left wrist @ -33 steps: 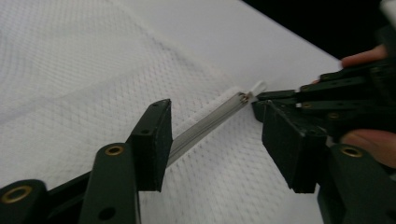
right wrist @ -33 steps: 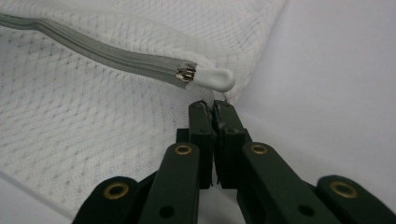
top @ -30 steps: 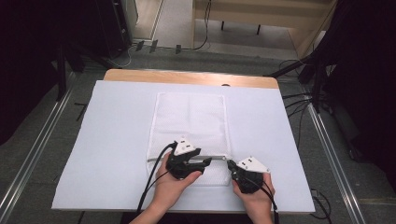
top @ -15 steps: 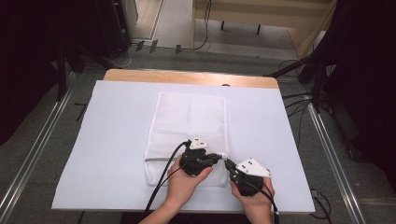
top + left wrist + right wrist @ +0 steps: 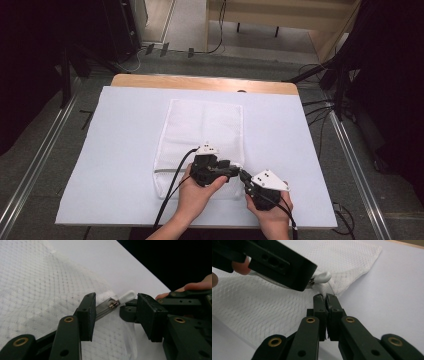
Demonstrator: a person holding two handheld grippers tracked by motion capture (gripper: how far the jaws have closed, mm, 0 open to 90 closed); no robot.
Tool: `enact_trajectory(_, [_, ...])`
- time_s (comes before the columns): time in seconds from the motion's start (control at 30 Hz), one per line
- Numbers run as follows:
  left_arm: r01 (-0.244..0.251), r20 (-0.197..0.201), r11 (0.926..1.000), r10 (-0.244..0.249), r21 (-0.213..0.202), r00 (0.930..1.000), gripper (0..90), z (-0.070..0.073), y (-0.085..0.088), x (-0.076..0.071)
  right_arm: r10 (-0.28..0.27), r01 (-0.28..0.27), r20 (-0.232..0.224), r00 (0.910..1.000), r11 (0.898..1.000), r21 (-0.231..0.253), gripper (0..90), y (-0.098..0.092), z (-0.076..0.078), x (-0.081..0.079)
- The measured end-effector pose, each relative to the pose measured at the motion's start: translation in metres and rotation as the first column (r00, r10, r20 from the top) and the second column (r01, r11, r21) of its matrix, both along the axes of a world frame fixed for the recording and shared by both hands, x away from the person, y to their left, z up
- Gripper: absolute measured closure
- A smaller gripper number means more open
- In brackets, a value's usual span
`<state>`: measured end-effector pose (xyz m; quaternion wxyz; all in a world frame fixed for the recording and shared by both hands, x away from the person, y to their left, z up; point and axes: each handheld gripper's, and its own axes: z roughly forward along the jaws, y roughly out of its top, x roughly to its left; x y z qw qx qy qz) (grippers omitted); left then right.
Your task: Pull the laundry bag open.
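Sliding rightward along the near edge of the flat white mesh laundry bag [image 5: 200, 145], the left gripper [image 5: 235, 170] has travelled from the bag's middle a second ago to its near right corner now, and the grey zipper line trailing out to its left suggests the zip has been drawn most of the way across; I judge the closing or opening stroke to be nearly at its end. The bag itself lies lengthwise in the middle of the pale lavender table cover [image 5: 115, 150], its near end under the two hands. In the left gripper view the left gripper's jaws stand apart, released, with the small metal zipper slider [image 5: 113, 304] and its white plastic pull tab [image 5: 127, 295] sitting between them but gripped by neither pad, the slider just beside the left-hand pad. Beyond the tab the tip of the other gripper shows. Further right, the right gripper [image 5: 246, 177] rests at the bag's corner, just beside the left one; in the right gripper view its jaws [image 5: 326, 298] are clenched together, apparently pinching the mesh fabric at the corner edge to hold the bag taut, though whether cloth actually lies between the pads I cannot tell for sure. The white pull tab [image 5: 323, 277] lies just above its fingertips, close but apart.
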<state>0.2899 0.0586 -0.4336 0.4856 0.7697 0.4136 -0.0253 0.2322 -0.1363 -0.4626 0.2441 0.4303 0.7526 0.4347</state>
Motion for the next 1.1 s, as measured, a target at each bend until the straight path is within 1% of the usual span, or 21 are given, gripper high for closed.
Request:
enact_trajectory(0.03, [-0.004, -0.004, 1.0000, 0.004, -0.007, 1.0000, 48.0, 0.000, 0.000, 0.000, -0.001, 0.001, -0.006, 1.0000, 1.000, -0.004, 89.5, 0.000, 0.000, 0.000])
enact_trajectory(0.07, [-0.010, -0.005, 0.9999, 0.010, -0.008, 0.9999, 48.0, 0.000, -0.001, 0.001, -0.001, 0.001, -0.006, 1.0000, 1.000, -0.004, 89.5, 0.000, 0.000, 0.000])
enact_trajectory(0.13, [-0.038, 0.000, 0.9992, 0.038, 0.008, 0.9993, 45.4, 0.001, -0.005, 0.002, -0.002, 0.002, -0.012, 0.9999, 1.000, -0.001, 89.5, 0.000, -0.001, 0.000])
enact_trajectory(0.17, [-0.051, -0.001, 0.9986, 0.051, 0.016, 0.9987, 41.8, 0.001, -0.008, 0.002, 0.004, -0.004, -0.013, 0.9999, 1.000, -0.003, 89.5, 0.001, -0.001, 0.000])
enact_trajectory(0.2, [-0.058, -0.002, 0.9981, 0.058, 0.020, 0.9983, 41.8, 0.001, -0.010, 0.003, 0.004, -0.004, -0.013, 0.9999, 1.000, -0.003, 89.5, 0.001, -0.001, 0.000])
enact_trajectory(0.23, [-0.077, -0.001, 0.9963, 0.077, 0.039, 0.9970, 38.5, 0.002, -0.016, 0.004, 0.006, -0.006, -0.012, 0.9999, 1.000, -0.004, 89.5, 0.002, -0.001, 0.000])
enact_trajectory(0.3, [-0.082, -0.002, 0.9958, 0.082, 0.042, 0.9966, 36.0, 0.002, -0.019, 0.004, 0.007, -0.007, -0.017, 0.9998, 1.000, -0.003, 89.4, 0.003, -0.002, -0.001])
enact_trajectory(0.37, [-0.092, 0.005, 0.9919, 0.092, 0.088, 0.9957, 37.6, 0.001, -0.026, 0.004, 0.011, -0.011, -0.014, 0.9998, 1.000, -0.006, 89.5, 0.003, -0.002, -0.001])
enact_trajectory(0.5, [-0.095, 0.011, 0.9898, 0.094, 0.107, 0.9955, 48.0, 0.001, -0.026, 0.002, 0.011, -0.011, -0.016, 0.9998, 1.000, -0.007, 89.4, 0.002, -0.002, -0.001])
enact_trajectory(0.53, [-0.088, 0.004, 0.9914, 0.088, 0.096, 0.9961, 48.0, 0.002, -0.023, 0.002, 0.010, -0.010, -0.017, 0.9998, 1.000, -0.004, 89.4, 0.002, -0.002, -0.001])
enact_trajectory(0.57, [-0.081, -0.004, 0.9939, 0.081, 0.075, 0.9967, 52.2, 0.003, -0.019, 0.002, 0.011, -0.011, -0.015, 0.9998, 1.000, -0.008, 89.4, 0.001, -0.002, 0.000])
enact_trajectory(0.63, [-0.068, -0.011, 0.9967, 0.069, 0.045, 0.9976, 57.1, 0.006, -0.014, 0.001, 0.007, -0.007, -0.014, 0.9999, 1.000, -0.008, 89.4, 0.001, -0.002, 0.000])
enact_trajectory(0.67, [-0.068, -0.011, 0.9967, 0.069, 0.045, 0.9976, 59.7, 0.006, -0.014, 0.001, 0.007, -0.007, -0.014, 0.9999, 1.000, -0.008, 89.4, 0.001, -0.002, 0.000])
enact_trajectory(0.7, [-0.051, -0.032, 0.9986, 0.051, 0.014, 0.9982, 61.7, 0.006, -0.011, 0.002, 0.001, -0.001, -0.016, 0.9999, 1.000, -0.003, 89.4, -0.001, -0.001, 0.001])
enact_trajectory(0.8, [-0.035, -0.040, 0.9994, 0.036, 0.003, 0.9986, 67.2, 0.005, -0.008, 0.002, -0.005, 0.005, -0.017, 0.9998, 1.000, 0.003, 89.4, -0.002, -0.001, 0.002])
enact_trajectory(0.83, [-0.026, -0.047, 0.9997, 0.025, -0.004, 0.9986, 67.2, 0.005, -0.007, 0.002, -0.008, 0.008, -0.015, 0.9999, 1.000, 0.003, 89.4, -0.003, -0.001, 0.002])
enact_trajectory(0.93, [-0.023, -0.053, 0.9996, 0.022, -0.018, 0.9983, 73.8, 0.002, -0.004, 0.002, -0.012, 0.012, -0.019, 0.9998, 1.000, 0.007, 89.4, -0.004, -0.001, 0.002])
enact_trajectory(0.97, [-0.016, -0.063, 0.9997, 0.015, -0.016, 0.9979, 77.6, 0.001, -0.003, 0.003, -0.013, 0.013, -0.019, 0.9997, 1.000, 0.009, 89.4, -0.004, -0.001, 0.002])
enact_trajectory(1.03, [-0.009, -0.070, 0.9998, 0.008, -0.016, 0.9975, 81.8, 0.000, -0.002, 0.003, -0.009, 0.010, -0.017, 0.9998, 1.000, 0.013, 89.4, -0.004, -0.001, 0.003])
enact_trajectory(1.07, [-0.010, -0.068, 0.9999, 0.009, -0.011, 0.9976, 83.5, 0.000, -0.001, 0.003, -0.011, 0.011, -0.016, 0.9998, 1.000, 0.015, 89.4, -0.005, 0.000, 0.003])
enact_trajectory(1.1, [-0.010, -0.068, 0.9998, 0.009, -0.018, 0.9976, 84.9, -0.001, 0.000, 0.003, -0.009, 0.010, -0.013, 0.9999, 1.000, 0.017, 89.4, -0.006, 0.001, 0.003])
